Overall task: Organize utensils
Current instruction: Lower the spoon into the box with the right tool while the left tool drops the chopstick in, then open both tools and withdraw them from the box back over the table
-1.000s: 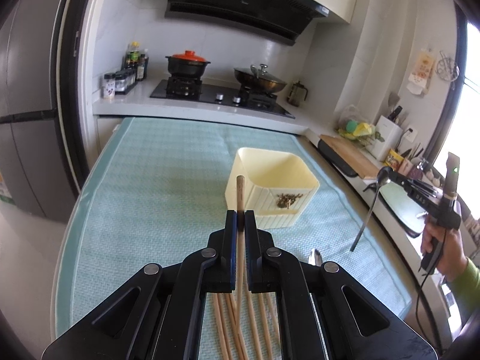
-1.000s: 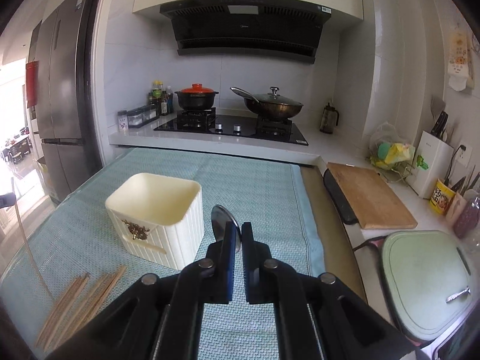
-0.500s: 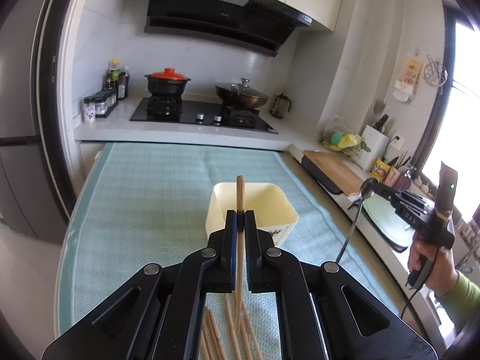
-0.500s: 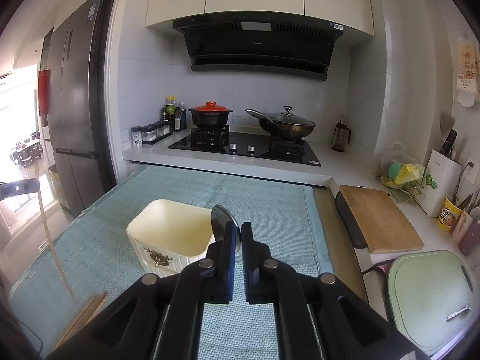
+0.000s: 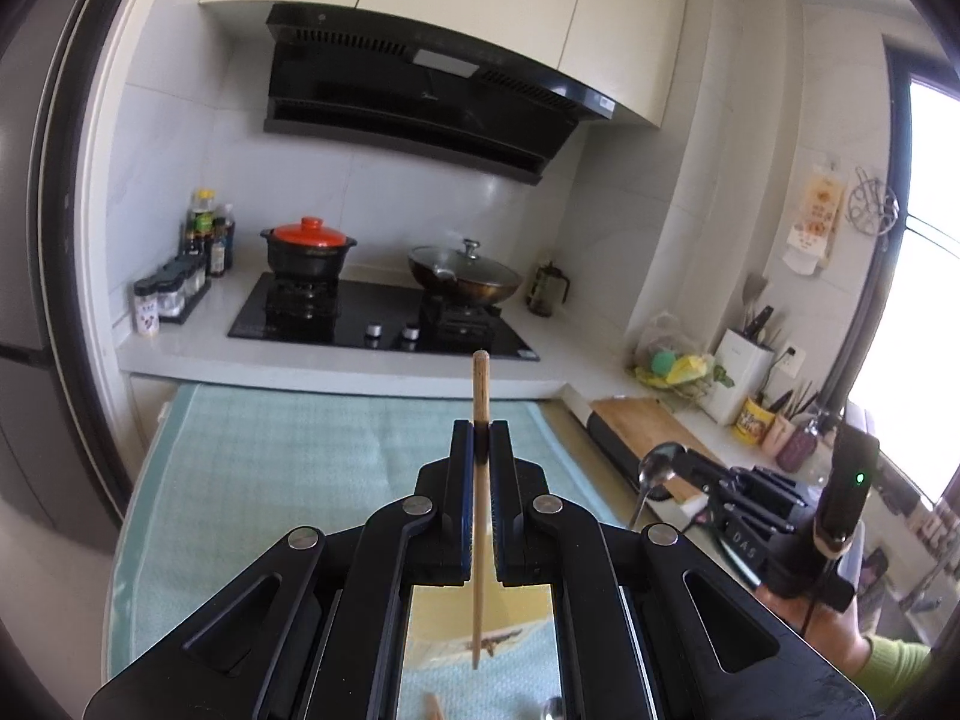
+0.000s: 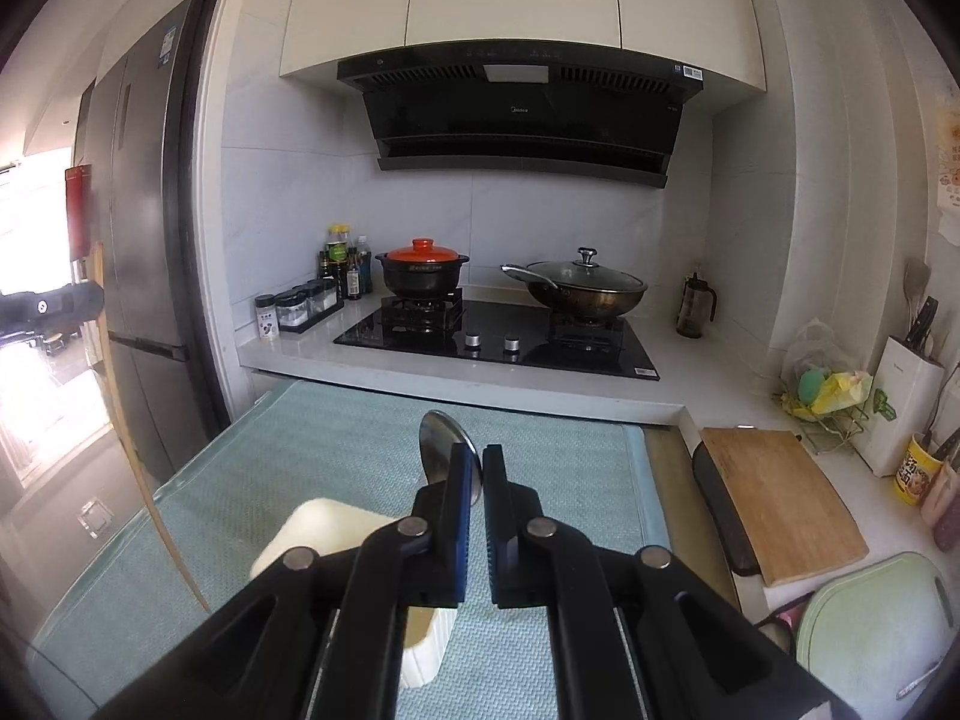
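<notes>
Left wrist view: our left gripper [image 5: 480,438] is clamped on 1 chopstick [image 5: 479,546], hanging over the cream bin [image 5: 528,606].

Right wrist view: our right gripper [image 6: 478,468] pinches a spoon [image 6: 444,441] above the bin [image 6: 318,525] near the mat's [image 6: 336,450] left edge. Nothing looks dropped in yet.

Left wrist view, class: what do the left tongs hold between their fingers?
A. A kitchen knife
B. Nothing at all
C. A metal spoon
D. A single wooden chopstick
D: the left tongs are shut on one wooden chopstick, which sticks up past the fingertips; the metal spoon is in the right tongs at the side.
</notes>
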`<action>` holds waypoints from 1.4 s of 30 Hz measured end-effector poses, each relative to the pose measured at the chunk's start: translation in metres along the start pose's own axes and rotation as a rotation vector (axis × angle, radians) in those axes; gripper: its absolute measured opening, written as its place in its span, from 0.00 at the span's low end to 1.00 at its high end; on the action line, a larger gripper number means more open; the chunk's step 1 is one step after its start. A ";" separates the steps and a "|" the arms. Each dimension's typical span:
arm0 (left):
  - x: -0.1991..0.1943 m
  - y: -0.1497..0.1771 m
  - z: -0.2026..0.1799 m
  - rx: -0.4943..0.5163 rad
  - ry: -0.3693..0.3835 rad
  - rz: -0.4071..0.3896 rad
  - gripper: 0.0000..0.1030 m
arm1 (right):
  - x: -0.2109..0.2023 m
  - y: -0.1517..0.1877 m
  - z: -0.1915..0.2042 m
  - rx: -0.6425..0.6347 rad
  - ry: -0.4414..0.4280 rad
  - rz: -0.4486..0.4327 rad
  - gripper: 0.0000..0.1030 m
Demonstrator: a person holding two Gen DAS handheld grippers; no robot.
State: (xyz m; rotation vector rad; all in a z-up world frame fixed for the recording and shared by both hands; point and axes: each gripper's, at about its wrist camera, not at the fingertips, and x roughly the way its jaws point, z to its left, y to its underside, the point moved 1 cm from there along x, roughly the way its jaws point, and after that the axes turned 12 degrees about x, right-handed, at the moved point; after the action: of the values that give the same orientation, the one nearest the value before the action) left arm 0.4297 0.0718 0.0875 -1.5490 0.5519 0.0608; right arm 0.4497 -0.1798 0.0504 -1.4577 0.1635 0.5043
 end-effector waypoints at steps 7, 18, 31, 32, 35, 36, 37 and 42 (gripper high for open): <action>0.073 0.012 0.002 -0.021 -0.058 0.040 0.03 | 0.066 0.008 0.003 -0.004 0.053 0.018 0.04; 0.164 0.074 0.009 -0.067 -0.098 0.227 0.03 | 0.141 0.070 0.000 -0.001 0.055 0.218 0.04; 0.070 0.079 0.015 0.021 -0.145 0.259 0.82 | 0.060 0.059 -0.022 0.038 0.000 0.205 0.63; 0.051 0.080 0.016 0.033 -0.151 0.262 0.87 | 0.046 0.063 -0.023 0.022 0.010 0.213 0.70; -0.010 0.091 0.020 0.074 -0.181 0.288 0.94 | 0.003 0.087 -0.029 -0.031 0.013 0.254 0.76; -0.028 0.099 0.021 0.080 -0.181 0.300 0.96 | -0.008 0.098 -0.032 -0.047 0.020 0.274 0.76; -0.047 0.108 0.022 0.080 -0.178 0.309 0.97 | -0.019 0.110 -0.034 -0.058 0.026 0.297 0.76; -0.102 0.172 0.025 0.038 -0.207 0.365 1.00 | -0.070 0.179 -0.048 0.009 0.030 0.396 0.76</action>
State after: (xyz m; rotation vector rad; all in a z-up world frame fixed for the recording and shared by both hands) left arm 0.2831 0.1344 -0.0352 -1.3702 0.6600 0.4820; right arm 0.3217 -0.2370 -0.0895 -1.4285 0.4833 0.8007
